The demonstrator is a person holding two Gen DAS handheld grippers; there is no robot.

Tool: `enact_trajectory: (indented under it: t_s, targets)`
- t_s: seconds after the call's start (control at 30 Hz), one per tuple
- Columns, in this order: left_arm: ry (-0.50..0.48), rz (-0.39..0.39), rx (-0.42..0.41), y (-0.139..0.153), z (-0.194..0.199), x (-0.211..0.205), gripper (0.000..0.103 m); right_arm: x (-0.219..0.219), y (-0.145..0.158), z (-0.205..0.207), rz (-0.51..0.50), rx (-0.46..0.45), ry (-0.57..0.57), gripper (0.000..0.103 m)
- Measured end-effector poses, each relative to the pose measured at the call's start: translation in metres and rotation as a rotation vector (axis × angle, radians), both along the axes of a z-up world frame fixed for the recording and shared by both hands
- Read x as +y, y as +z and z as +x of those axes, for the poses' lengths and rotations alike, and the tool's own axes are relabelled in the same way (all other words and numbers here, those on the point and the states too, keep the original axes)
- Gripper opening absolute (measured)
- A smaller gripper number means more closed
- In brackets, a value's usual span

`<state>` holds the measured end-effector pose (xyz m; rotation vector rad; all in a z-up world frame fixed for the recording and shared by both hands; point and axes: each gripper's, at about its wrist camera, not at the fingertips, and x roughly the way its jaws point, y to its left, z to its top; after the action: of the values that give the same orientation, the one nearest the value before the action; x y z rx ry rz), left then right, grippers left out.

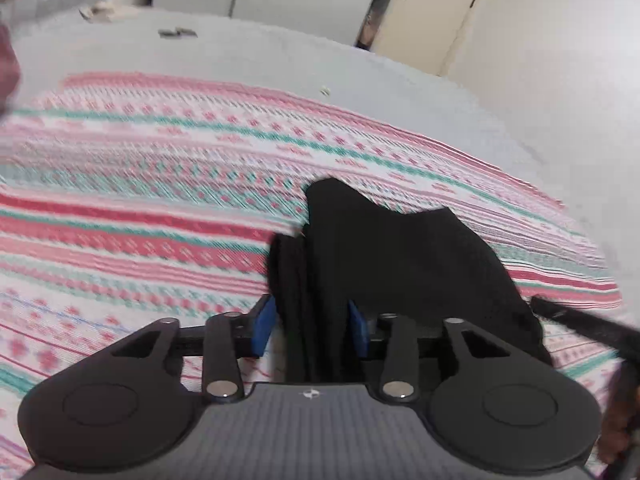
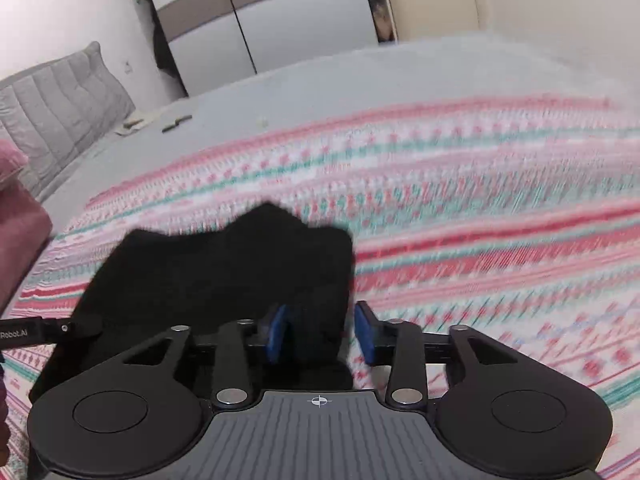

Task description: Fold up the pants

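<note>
Black pants hang bunched between both grippers above a pink, white and teal patterned blanket. My left gripper has its blue pads closed on a thick fold of the black cloth. In the right wrist view the pants spread to the left, and my right gripper has its blue pads around the cloth's right edge, with a small gap beside the right pad. The other gripper's black body shows at the left edge. Both views are motion-blurred.
The blanket lies on a grey bed. A grey padded headboard stands at the left. Small dark items lie on the bed's far part. Wardrobe doors and a door are behind. A pink cloth is at the left.
</note>
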<state>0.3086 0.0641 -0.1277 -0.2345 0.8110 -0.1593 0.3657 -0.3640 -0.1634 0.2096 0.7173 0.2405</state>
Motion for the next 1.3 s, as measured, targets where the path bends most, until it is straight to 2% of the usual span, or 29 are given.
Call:
enact_trajectory:
  t_s: [0.03, 0.1, 0.23, 0.27, 0.4, 0.5, 0.6, 0.73, 0.9, 1.0, 1.17, 1.27, 1.3]
  targets:
    - [0.004, 0.017, -0.008, 0.004, -0.002, 0.000, 0.067, 0.000, 0.007, -0.005, -0.016, -0.027, -0.007, 0.048]
    - [0.009, 0.060, -0.022, 0.011, -0.007, -0.001, 0.071, -0.001, 0.017, -0.013, -0.026, -0.057, -0.006, 0.049]
    - [0.035, 0.195, -0.071, 0.028, -0.031, -0.004, 0.083, -0.002, 0.026, -0.028, 0.032, -0.044, 0.013, 0.049]
    - [0.049, 0.211, -0.082, 0.033, -0.039, -0.002, 0.089, 0.000, 0.028, -0.034, 0.029, -0.037, 0.013, 0.049]
    - [0.095, 0.255, -0.161, 0.052, -0.075, -0.006, 0.096, 0.004, 0.040, -0.064, 0.041, -0.032, 0.031, 0.049]
    - [0.130, 0.258, -0.179, 0.054, -0.102, -0.014, 0.100, 0.006, 0.050, -0.090, 0.051, -0.045, 0.053, 0.050]
    - [0.137, 0.245, -0.149, 0.048, -0.133, -0.022, 0.103, 0.007, 0.059, -0.116, 0.047, -0.073, 0.047, 0.055]
    - [0.165, 0.284, -0.149, 0.047, -0.167, -0.025, 0.103, 0.004, 0.057, -0.149, 0.085, -0.056, 0.018, 0.057]
    - [0.188, 0.238, -0.167, 0.052, -0.204, -0.025, 0.103, 0.013, 0.057, -0.193, 0.038, -0.074, 0.037, 0.058]
    - [0.167, 0.245, -0.167, 0.049, -0.213, -0.031, 0.103, 0.015, 0.060, -0.215, 0.051, -0.100, 0.030, 0.062]
    - [0.140, 0.242, -0.171, 0.044, -0.226, -0.035, 0.103, 0.012, 0.065, -0.233, 0.074, -0.098, 0.020, 0.063]
    - [0.168, 0.251, -0.169, 0.041, -0.231, -0.032, 0.103, 0.008, 0.070, -0.248, 0.105, -0.109, 0.007, 0.066]
    - [0.169, 0.249, -0.168, 0.042, -0.232, -0.032, 0.103, 0.008, 0.072, -0.252, 0.101, -0.121, 0.011, 0.070]
